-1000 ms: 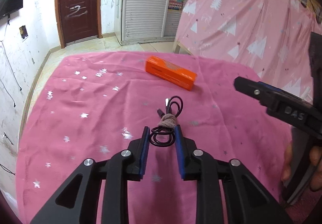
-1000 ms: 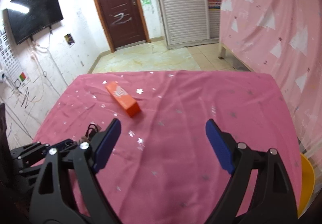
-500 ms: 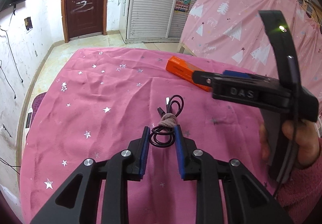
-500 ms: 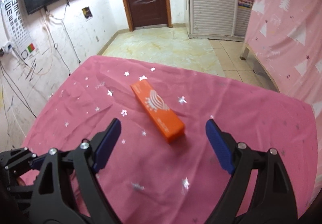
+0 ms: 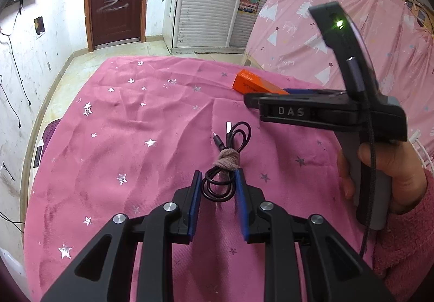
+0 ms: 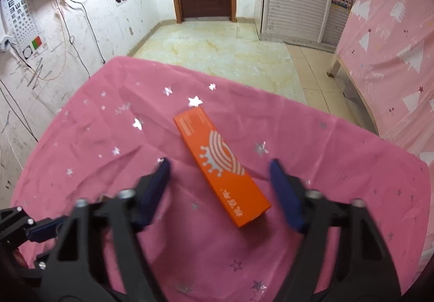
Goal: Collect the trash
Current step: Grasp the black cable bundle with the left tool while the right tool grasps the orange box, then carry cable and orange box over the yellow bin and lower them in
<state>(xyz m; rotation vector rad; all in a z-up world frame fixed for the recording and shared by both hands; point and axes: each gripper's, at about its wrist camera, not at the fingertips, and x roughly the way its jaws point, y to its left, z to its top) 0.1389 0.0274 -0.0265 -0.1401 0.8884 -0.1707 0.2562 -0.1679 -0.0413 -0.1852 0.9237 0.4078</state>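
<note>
Right gripper [image 6: 219,188]: jaws spread wide, nothing held, blue pads straddling the near half of the orange box [image 6: 221,163] without touching it. Box flat on the pink starred tablecloth [image 6: 81,139], lying askew to the jaw line, long axis running diagonally away to the left. Gripper blurred in the right wrist view, so in motion.

Left gripper [image 5: 218,188]: jaws narrowly parted around the lower loop of a coiled black cable [image 5: 226,163], bundle tied at the middle with a brownish band [image 5: 226,161]. Cannot tell whether pads actually pinch the loop or merely flank it; cannot tell whether the bundle is lifted or resting on the cloth.

Risks, as judged:
- Closing on the skewed box likely to catch corners rather than flat sides; box apt to pivot, skid on the cloth, or crush if thin card.
- Pads set too high: top edges only gripped, box slipping out on lift.
- Pads set too low: cloth pinched and dragged, disturbing the cable.
- Cable grip on one thin loop only; loop may slide free or bundle may swing.
- Grippers near one another; collision possible on withdrawal.
</note>
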